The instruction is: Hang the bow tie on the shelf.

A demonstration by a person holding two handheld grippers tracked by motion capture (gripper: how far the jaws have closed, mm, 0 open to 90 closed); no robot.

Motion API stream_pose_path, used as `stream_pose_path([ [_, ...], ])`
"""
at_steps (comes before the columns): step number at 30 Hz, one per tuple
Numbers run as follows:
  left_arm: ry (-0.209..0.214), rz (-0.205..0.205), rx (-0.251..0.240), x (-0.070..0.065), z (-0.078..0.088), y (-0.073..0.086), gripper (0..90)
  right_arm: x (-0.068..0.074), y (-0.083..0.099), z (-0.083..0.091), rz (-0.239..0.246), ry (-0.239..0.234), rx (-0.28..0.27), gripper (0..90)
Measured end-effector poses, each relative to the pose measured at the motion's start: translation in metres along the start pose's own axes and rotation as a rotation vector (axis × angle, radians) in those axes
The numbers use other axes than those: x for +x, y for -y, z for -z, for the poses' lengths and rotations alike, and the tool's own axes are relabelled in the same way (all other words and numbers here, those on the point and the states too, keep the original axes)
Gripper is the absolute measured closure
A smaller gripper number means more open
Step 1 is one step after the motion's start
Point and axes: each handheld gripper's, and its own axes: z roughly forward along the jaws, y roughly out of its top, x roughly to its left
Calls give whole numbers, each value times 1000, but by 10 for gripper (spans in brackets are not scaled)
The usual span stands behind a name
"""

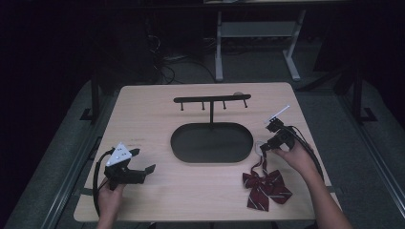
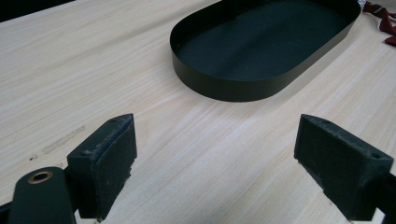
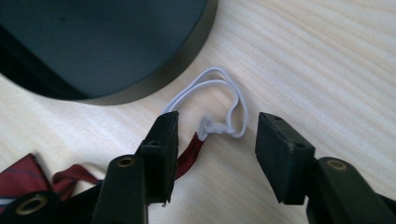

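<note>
High view: bow tie (image 1: 265, 185), striped maroon fabric, flat on table (image 1: 143, 114) near front-right edge, just R of oval black tray (image 1: 211, 142); tray empty, hook rack (image 1: 211, 100) rising from its far rim. R gripper (image 1: 272, 143) at tie's strap end; L gripper (image 1: 138, 162) well apart, front-left.

Left gripper view: jaws spread wide, nothing between, hovering over bare wood; tray interior bare.

Right gripper view: jaws parted, not yet clenched, straddling white elastic loop (image 3: 219, 100) beside tray wall. Judged light, limp, non-fragile; best hold likely at knot (image 3: 212, 127) joining elastic to strap, since thin cord may slip.
</note>
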Motion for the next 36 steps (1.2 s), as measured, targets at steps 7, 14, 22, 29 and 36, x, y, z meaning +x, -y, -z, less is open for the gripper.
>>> stream_pose_path([
  [7,-1,-1,-2,0,0,0,130,2,-4,-8,21,36,31,527],
  [14,-1,-1,-1,0,1,-1,130,7,-4,-13,59,80,51,629],
  [22,-1,-3,-1,0,1,-1,130,9,-5,-14,82,100,60,705],
  [29,0,-3,-2,-1,1,-1,130,9,-4,-14,78,103,66,798],
  [36,0,-4,-2,-1,1,-1,130,8,-2,-14,80,100,72,808],
])
